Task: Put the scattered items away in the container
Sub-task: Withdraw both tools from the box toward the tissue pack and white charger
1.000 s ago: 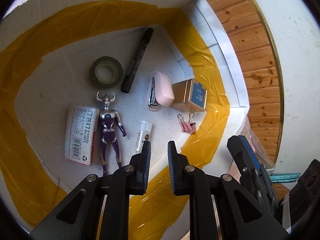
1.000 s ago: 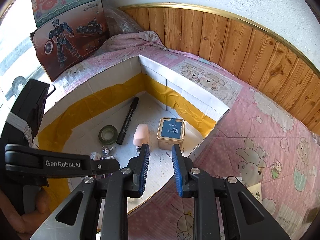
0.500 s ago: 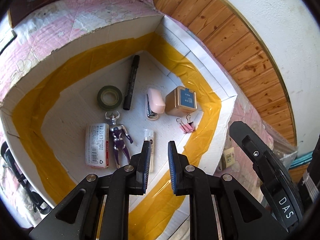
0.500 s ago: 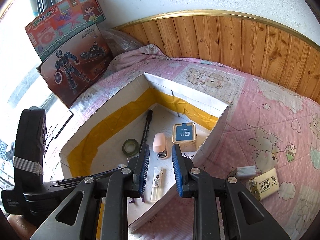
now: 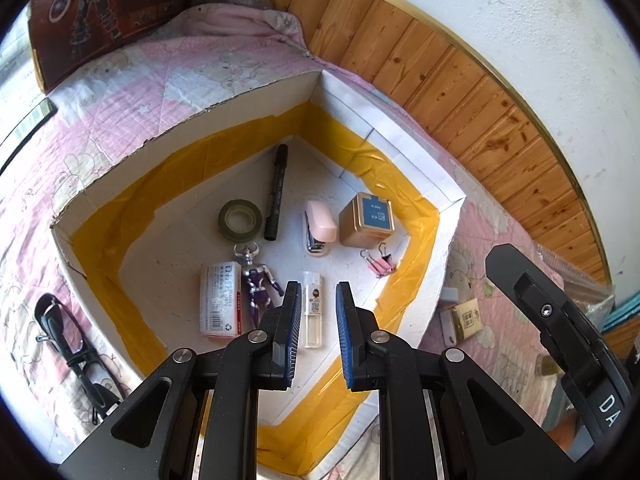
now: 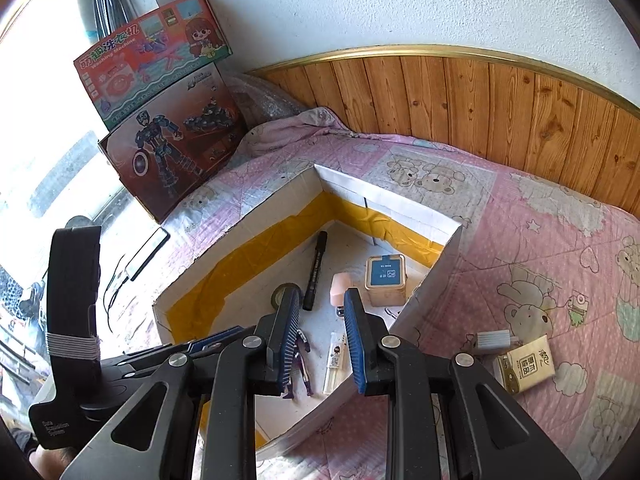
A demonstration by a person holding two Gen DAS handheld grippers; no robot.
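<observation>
Our left tongs point(image 5: 318, 326) and right tongs point(image 6: 322, 338) both hang above the container point(image 5: 240, 112) with their jaws a narrow gap apart, clamped on nothing. Inside the container we see a marker point(image 5: 276, 192) toward its far corner, a tape roll point(image 5: 240, 218), a pink stapler point(image 5: 320, 226), a gold tin point(image 5: 368, 220), a staples box point(image 5: 220, 304), a toy figure point(image 5: 256, 276), binder clips point(image 5: 380, 262) and a clear tube point(image 5: 313, 312). On the bed point(image 6: 540, 240), beside the container's right wall, lie a tan packet point(image 6: 526, 364) and a small white piece point(image 6: 492, 338).
</observation>
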